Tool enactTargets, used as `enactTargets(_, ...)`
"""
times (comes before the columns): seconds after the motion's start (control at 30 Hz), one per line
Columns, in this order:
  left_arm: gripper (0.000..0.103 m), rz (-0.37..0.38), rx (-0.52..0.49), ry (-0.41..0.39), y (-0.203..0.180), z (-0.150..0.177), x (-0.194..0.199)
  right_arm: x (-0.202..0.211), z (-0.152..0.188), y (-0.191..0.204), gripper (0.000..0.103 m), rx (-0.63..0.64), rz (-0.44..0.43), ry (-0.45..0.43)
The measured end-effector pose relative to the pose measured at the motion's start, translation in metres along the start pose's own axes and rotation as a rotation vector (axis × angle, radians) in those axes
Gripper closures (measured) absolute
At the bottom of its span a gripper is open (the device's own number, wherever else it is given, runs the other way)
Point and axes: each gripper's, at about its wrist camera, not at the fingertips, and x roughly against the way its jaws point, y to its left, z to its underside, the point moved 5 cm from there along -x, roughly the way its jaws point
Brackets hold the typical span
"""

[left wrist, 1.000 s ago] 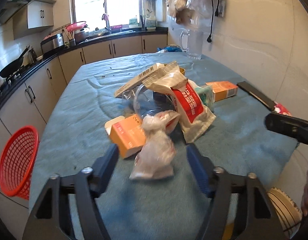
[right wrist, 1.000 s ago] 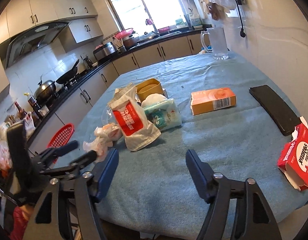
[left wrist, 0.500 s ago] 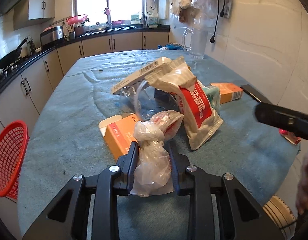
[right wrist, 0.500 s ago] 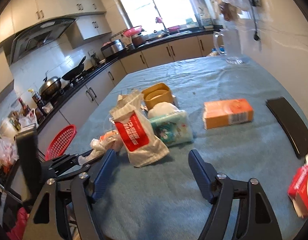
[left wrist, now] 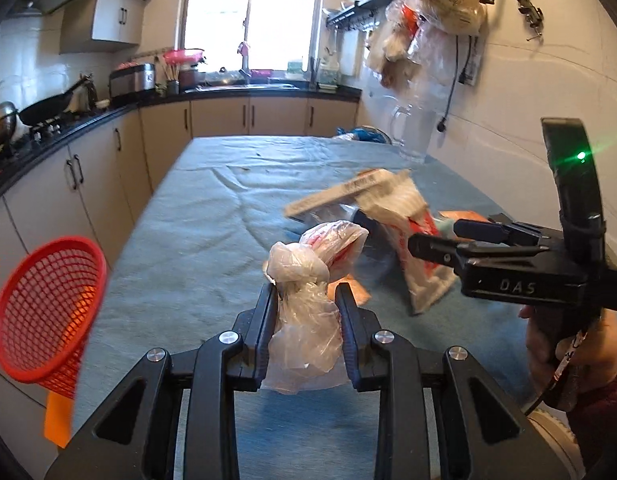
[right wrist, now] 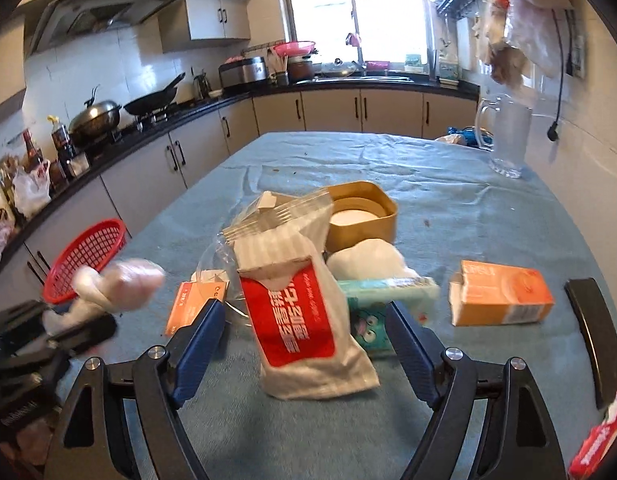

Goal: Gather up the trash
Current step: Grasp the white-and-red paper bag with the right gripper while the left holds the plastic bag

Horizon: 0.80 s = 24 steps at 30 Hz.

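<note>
Left gripper [left wrist: 306,322]: pressed in on a knotted clear plastic bag [left wrist: 308,300], dead centre of the left wrist view, the bag's knot poking up above the fingers.
Same bag, right wrist view: a motion-blurred pale lump [right wrist: 120,282] at middle left, above the dark blurred body of the left gripper in the lower left corner.
Right gripper [right wrist: 300,344]: blue-padded fingers spread wide, nothing between them touching the pads; a red-and-white pouch [right wrist: 304,320] stands on the cloth in the gap ahead.
Right gripper, left wrist view: black tool [left wrist: 508,260] at middle right, held in a hand [left wrist: 568,344] in the lower right.
Writing: "DAS" embossed on that black tool body; the pouch carries white script on its red panel, too slanted to read; orange carton [right wrist: 500,294] at right shows a barcode and small print I can't make out.
Red basket [left wrist: 44,312]: lower left of the left wrist view, off the table edge [left wrist: 156,208]; in the right wrist view it sits middle left [right wrist: 88,256], partly behind the bag.
Only in the right wrist view: yellow tin [right wrist: 364,216] at centre, teal cartoon-face tissue pack [right wrist: 372,316] beside the pouch, a black flat slab [right wrist: 592,336] at far right, a red-and-white box [right wrist: 600,444] in the bottom right corner.
Only in the left wrist view: a green light glowing on the right tool, upper right.
Both views: glass jug [right wrist: 508,136] on the blue cloth near the wall.
</note>
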Motion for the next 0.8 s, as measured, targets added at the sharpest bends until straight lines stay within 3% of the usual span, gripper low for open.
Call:
enactTargets(0.1, 0.074, 0.001, 0.007, 0.004, 0.005, 0.000, -0.003, -0.008, 0.002, 0.001, 0.018, 0.012, 0.014, 0.007)
enactTargets(0.13, 0.074, -0.002, 0.004, 0.005, 0.004, 0.000, -0.004, -0.010, 0.003, 0.002, 0.022, 0.013, 0.016, 0.006)
enactTargets(0.17, 0.074, -0.008, 0.001, 0.001, 0.005, 0.000, -0.004, -0.011, 0.004, 0.002, 0.037, 0.018, 0.017, 0.011)
enactTargets(0.2, 0.074, -0.016, -0.003, -0.006, 0.005, -0.001, -0.004, -0.013, 0.006, 0.003, 0.046, 0.024, 0.014, 0.026)
enactTargets(0.8, 0.074, -0.024, -0.024, -0.041, 0.001, -0.005, 0.006, 0.048, 0.009, -0.011, 0.046, -0.111, -0.127, -0.052)
